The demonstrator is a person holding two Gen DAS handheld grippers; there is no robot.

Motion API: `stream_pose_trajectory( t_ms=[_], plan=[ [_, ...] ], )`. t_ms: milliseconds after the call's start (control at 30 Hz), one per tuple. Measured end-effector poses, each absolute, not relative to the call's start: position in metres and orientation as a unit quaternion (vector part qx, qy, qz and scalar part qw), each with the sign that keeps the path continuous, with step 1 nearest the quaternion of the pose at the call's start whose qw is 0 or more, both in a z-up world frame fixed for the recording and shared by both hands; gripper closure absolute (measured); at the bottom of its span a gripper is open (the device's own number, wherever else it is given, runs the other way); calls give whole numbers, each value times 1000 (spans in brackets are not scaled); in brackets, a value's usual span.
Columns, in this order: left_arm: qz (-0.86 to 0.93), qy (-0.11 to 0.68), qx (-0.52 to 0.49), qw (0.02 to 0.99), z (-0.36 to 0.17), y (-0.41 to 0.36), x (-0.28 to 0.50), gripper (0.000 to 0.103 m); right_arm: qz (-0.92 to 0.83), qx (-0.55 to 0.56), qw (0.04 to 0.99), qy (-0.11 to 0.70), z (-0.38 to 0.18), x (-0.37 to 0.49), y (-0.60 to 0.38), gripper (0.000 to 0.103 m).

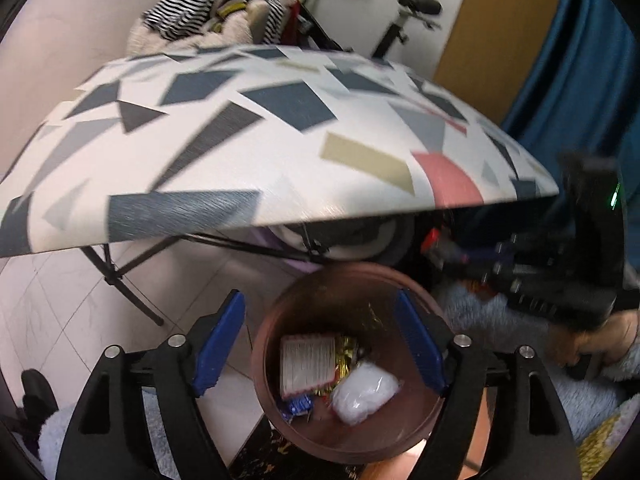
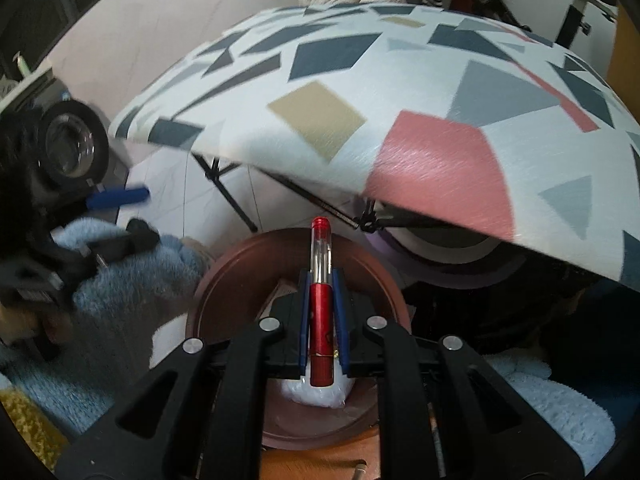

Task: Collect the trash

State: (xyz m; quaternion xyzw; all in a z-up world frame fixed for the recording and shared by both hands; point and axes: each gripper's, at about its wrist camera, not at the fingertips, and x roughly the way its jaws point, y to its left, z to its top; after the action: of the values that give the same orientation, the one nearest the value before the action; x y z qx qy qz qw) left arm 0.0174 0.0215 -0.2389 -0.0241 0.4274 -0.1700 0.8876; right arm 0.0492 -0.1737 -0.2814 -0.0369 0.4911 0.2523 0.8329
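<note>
Above the brown bin (image 1: 352,436) my left gripper (image 1: 320,340) gaped wide, empty; my right gripper (image 2: 321,320) clamped a red pen (image 2: 321,332) over it.

A brown bin (image 1: 276,332) stands on the tiled floor (image 1: 60,300) beside a folding table (image 1: 260,140).

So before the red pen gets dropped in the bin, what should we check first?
1. Right gripper shut on the red pen: ok.
2. Pen above the brown bin: ok.
3. Room left in the bin above the trash: ok.
4. Left gripper open and empty: ok.
5. Left gripper out of the pen's way: cannot tell.
</note>
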Motion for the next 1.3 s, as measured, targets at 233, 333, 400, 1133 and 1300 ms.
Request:
stream_pose_trajectory(
  t_ms=[233, 333, 400, 1133, 1300],
  plan=[
    [-136, 408, -47, 902, -232, 39, 16, 18, 256, -65, 801, 537, -305, 55, -158, 88],
    [-133, 411, -46, 901, -233, 40, 17, 18, 252, -85, 784, 560, -317, 56, -149, 88],
    [-133, 412, -43, 900, -234, 40, 16, 18, 251, -97, 778, 567, -322, 56, -145, 88],
    [-132, 415, -28, 900, -237, 35, 14, 14, 228, -88, 806, 538, -316, 52, -161, 7],
    [-129, 399, -12, 908, -224, 32, 13, 10, 226, -88, 828, 506, -294, 50, -164, 6]
  ],
)
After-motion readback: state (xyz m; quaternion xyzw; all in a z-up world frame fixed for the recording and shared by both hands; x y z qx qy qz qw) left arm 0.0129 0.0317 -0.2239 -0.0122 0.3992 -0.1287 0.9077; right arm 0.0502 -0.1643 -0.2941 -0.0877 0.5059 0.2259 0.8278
